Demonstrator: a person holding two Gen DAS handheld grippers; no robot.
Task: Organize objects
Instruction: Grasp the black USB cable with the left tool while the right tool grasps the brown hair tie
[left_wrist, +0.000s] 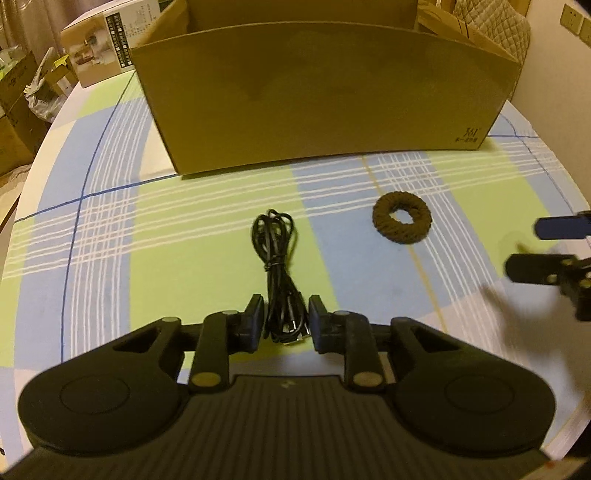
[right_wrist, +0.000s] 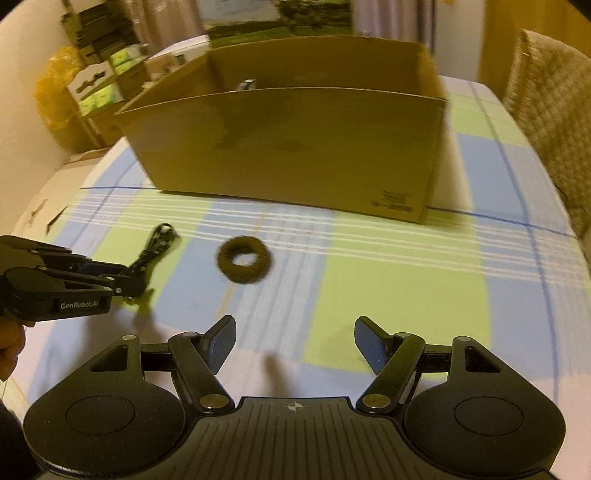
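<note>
A coiled black cable (left_wrist: 279, 273) lies on the checked tablecloth. My left gripper (left_wrist: 286, 321) has its jaws narrowly around the cable's near end, pads touching it. The cable also shows in the right wrist view (right_wrist: 155, 247), with the left gripper (right_wrist: 122, 277) on it. A brown ring-shaped hair tie (left_wrist: 402, 218) lies to the right of the cable; in the right wrist view the hair tie (right_wrist: 243, 264) is ahead and left. My right gripper (right_wrist: 293, 343) is open and empty above the cloth, and shows at the left wrist view's right edge (left_wrist: 532, 247). An open cardboard box (left_wrist: 325, 92) stands behind both objects.
The box (right_wrist: 288, 147) holds a small dark item (right_wrist: 245, 85) near its far wall. A quilted chair back (right_wrist: 554, 110) stands at the right. Stacked cartons (left_wrist: 22, 103) and a white printed box (left_wrist: 99, 48) stand beyond the table's left edge.
</note>
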